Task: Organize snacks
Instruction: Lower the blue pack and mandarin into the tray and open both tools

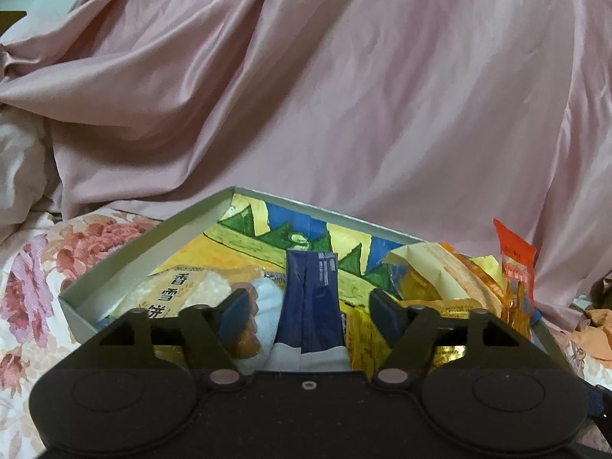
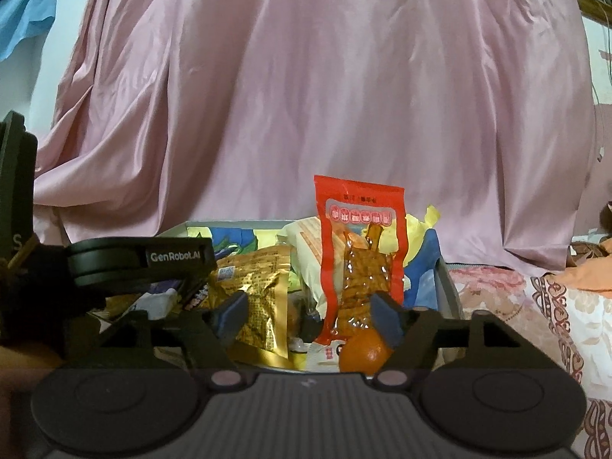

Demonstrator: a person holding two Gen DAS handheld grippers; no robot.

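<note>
A shallow grey box (image 1: 145,256) with a colourful drawn lining holds several snack packets. My left gripper (image 1: 310,313) stands open over it, and a dark blue packet (image 1: 311,298) lies between the fingers without being pinched. To the left of it lies a white rice-cracker packet (image 1: 168,294), and a yellow packet (image 1: 359,340) lies on the right. In the right wrist view my right gripper (image 2: 310,315) is open. A red packet (image 2: 359,252) stands upright between its fingers, with a gold packet (image 2: 260,298) and an orange round fruit (image 2: 365,352) close by. The left gripper's body (image 2: 141,264) shows at the left.
Pink satin cloth (image 1: 344,95) hangs close behind the box. The box rests on a floral bedsheet (image 1: 34,287), which continues on the right (image 2: 535,306). An orange cloth (image 2: 589,267) lies at the far right. Blue fabric (image 2: 26,19) hangs at the upper left.
</note>
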